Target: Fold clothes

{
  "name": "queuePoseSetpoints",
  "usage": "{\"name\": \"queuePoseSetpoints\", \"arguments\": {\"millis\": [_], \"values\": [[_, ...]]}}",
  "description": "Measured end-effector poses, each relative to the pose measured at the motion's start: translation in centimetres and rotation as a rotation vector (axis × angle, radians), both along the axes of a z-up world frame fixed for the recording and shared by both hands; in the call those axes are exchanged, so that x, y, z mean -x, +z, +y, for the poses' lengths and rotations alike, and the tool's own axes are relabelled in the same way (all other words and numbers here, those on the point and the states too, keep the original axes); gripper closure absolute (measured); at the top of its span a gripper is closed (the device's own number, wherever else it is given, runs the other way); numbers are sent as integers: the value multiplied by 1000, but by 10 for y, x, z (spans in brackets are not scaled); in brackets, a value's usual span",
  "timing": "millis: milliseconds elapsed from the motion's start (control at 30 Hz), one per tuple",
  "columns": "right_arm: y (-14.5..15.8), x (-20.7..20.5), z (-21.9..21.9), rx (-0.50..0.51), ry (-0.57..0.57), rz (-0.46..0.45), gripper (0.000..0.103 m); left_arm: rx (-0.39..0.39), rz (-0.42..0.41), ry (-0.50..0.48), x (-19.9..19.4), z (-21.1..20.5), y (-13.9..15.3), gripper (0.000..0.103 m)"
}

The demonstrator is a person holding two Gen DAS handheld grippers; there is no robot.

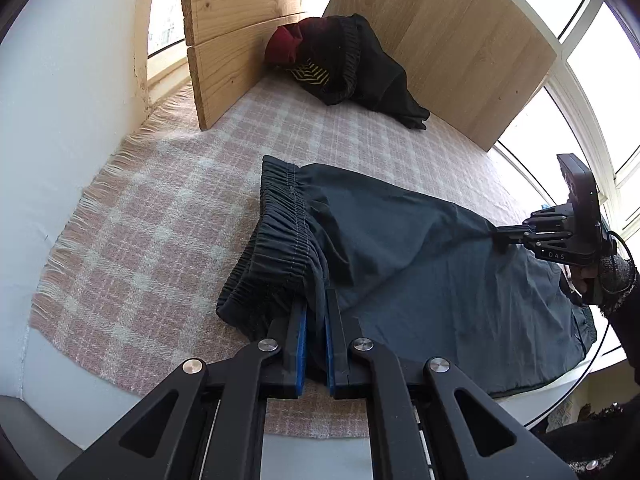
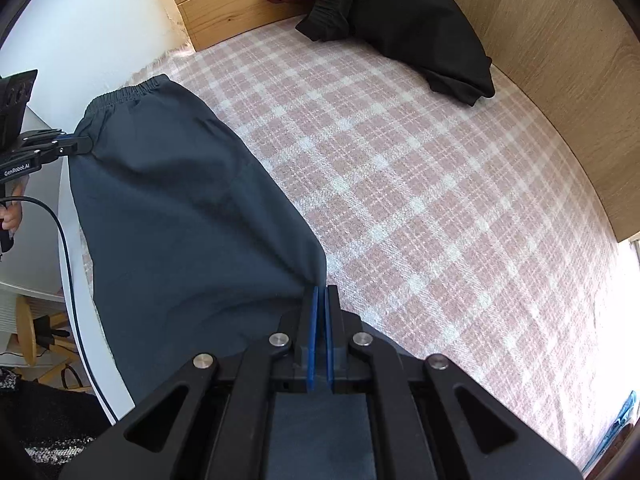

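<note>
Dark grey shorts (image 1: 420, 264) with an elastic waistband (image 1: 280, 216) lie on a pink checked blanket (image 1: 160, 216). My left gripper (image 1: 316, 304) is shut on the waistband end of the shorts. My right gripper (image 2: 321, 292) is shut on the fabric at the shorts' far side edge; it shows in the left wrist view (image 1: 500, 236) pinching the cloth. The shorts (image 2: 180, 220) hang stretched between the two grippers, and the left gripper (image 2: 86, 145) shows at the waistband (image 2: 128, 92).
A pile of black and red clothes (image 1: 344, 60) lies in the back corner against wooden boards (image 1: 440, 40); it also shows in the right wrist view (image 2: 400, 12). A white wall (image 1: 60, 100) is at the left, windows (image 1: 592, 92) at the right.
</note>
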State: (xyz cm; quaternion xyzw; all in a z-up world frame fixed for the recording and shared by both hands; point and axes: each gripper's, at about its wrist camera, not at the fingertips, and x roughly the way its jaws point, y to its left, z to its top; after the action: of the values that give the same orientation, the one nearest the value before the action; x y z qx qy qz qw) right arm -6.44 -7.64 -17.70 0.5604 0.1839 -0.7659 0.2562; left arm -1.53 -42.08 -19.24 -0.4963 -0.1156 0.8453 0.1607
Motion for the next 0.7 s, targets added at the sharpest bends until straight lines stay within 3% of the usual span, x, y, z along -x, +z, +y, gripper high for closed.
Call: {"name": "queuePoseSetpoints", "arguments": {"millis": [67,200,367,500,600,700], "values": [[-5,-1,-1,-35,11,-4,100,-1,5,8,-5,3,2,97],[-23,2,-16,-82,22,-33,99,26,-74,22,-3,7,-29,92],[-12,2,-19,-106,13,15,90,-13,-38,86,-5,-16,-17,58],[-2,4,-14,-88,-20,22,89,-41,-25,113,8,-33,-9,53],[6,1,-25,-45,-23,28,89,32,-56,49,24,-17,-18,53],[14,-4,-38,5,-22,34,89,160,-71,-20,30,7,-29,53]]}}
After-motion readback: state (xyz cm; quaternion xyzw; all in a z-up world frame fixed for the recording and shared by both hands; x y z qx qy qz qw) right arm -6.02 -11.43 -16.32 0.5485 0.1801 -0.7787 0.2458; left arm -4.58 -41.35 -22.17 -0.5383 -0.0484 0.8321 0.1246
